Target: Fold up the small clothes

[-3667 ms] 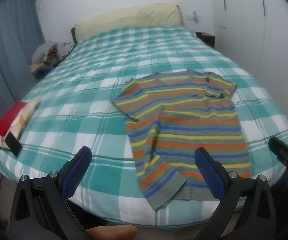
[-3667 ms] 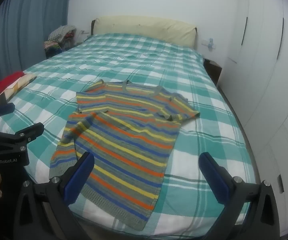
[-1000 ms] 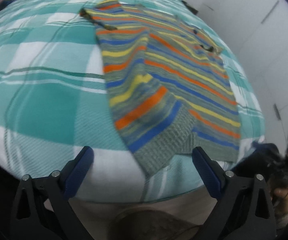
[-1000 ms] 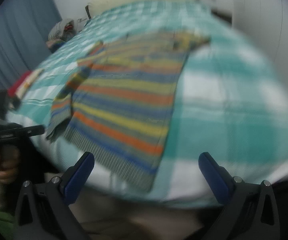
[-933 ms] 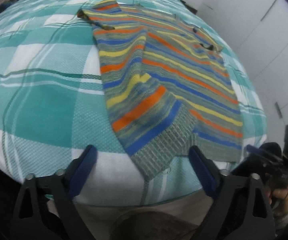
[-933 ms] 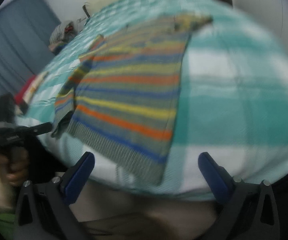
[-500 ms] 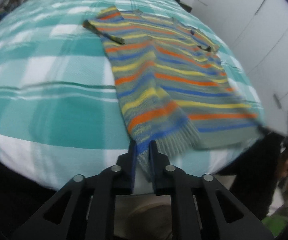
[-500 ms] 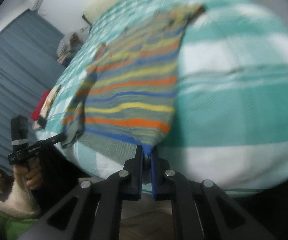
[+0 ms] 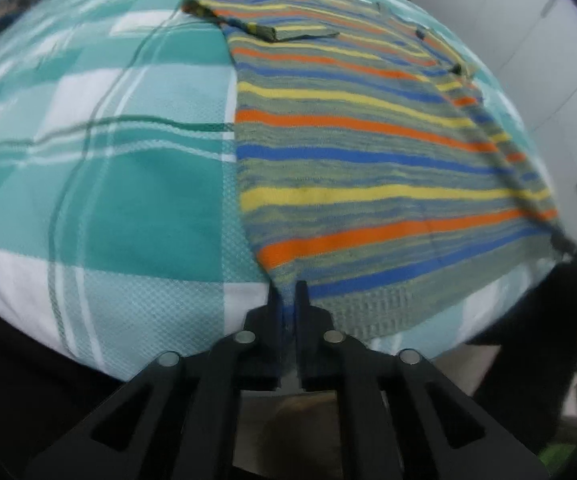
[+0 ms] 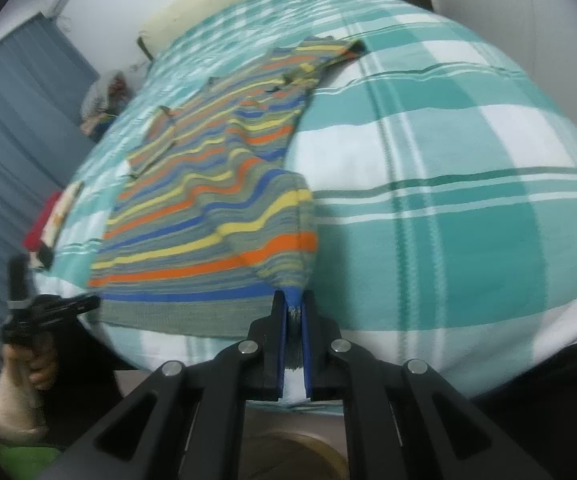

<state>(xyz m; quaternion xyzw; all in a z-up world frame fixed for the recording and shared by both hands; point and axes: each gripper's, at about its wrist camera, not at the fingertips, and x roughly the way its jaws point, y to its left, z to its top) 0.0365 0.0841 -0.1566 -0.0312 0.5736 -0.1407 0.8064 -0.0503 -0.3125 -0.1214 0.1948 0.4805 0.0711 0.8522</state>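
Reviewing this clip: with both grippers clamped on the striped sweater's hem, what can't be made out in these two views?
- Left wrist view: the right gripper is blurred at the frame edge; its jaws are unreadable there.
- Both views: the hem corners of the striped knitted sweater are hidden inside the jaws.
- Right wrist view: the small red and cream pile is too blurred to identify.

We see the striped sweater [image 9: 368, 152] spread face-down or face-up, we cannot tell which, across the teal checked bedspread. Orange, yellow and blue bands cross its grey-green knit. Its ribbed hem reaches the near bed edge, both bottom corners lifted and pinched.
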